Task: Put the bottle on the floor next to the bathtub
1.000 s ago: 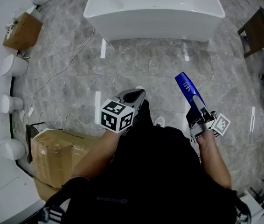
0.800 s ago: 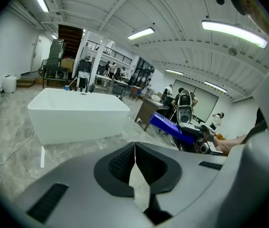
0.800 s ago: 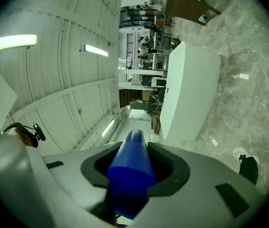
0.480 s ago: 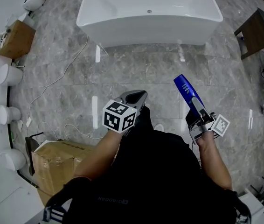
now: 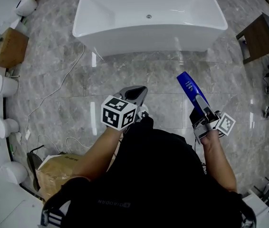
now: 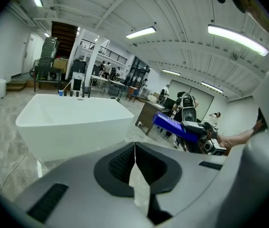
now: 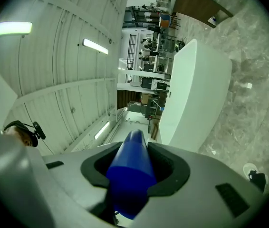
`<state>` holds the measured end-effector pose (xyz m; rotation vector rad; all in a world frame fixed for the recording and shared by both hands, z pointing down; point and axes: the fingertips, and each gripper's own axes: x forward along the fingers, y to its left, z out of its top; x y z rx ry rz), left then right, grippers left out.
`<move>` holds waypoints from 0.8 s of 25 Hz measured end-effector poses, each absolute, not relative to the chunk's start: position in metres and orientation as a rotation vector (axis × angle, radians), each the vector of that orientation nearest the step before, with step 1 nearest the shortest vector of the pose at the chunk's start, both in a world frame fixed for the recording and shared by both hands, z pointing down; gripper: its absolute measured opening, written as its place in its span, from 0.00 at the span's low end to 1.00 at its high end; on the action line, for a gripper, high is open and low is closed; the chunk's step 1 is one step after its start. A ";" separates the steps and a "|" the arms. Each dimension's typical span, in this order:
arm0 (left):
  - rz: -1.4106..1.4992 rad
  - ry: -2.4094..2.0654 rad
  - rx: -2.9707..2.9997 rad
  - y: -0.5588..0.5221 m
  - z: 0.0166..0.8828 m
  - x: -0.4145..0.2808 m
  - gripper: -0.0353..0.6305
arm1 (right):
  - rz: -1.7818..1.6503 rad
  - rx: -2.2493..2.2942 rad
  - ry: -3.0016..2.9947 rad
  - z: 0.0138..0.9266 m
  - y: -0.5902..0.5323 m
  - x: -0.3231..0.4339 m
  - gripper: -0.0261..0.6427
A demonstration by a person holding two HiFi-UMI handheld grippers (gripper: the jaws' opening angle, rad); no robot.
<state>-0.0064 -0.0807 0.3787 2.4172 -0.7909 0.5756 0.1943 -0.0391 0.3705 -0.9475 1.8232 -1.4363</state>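
Both grippers hang above the grey marble floor (image 5: 53, 80), short of the white freestanding bathtub (image 5: 148, 30). Your left gripper (image 5: 141, 90) is closed on nothing. Your right gripper (image 5: 200, 102) clamps the tall blue plastic bottle (image 5: 187, 87), tilted forward. Release it this high and it will likely topple or roll. Since a second ago the tub has drawn nearer, and the grip is unchanged.

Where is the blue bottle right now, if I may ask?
Head view, right side: the blue bottle sits in the right hand-held gripper, above the floor before the bathtub.
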 end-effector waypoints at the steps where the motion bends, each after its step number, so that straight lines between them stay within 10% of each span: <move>1: 0.576 -0.784 2.427 -0.093 0.377 -0.009 0.08 | -1.425 -0.953 1.824 0.368 -0.049 0.192 0.29; 20: 0.614 -0.745 2.372 -0.223 0.425 -0.062 0.08 | -1.503 -1.222 1.815 0.428 -0.162 0.169 0.29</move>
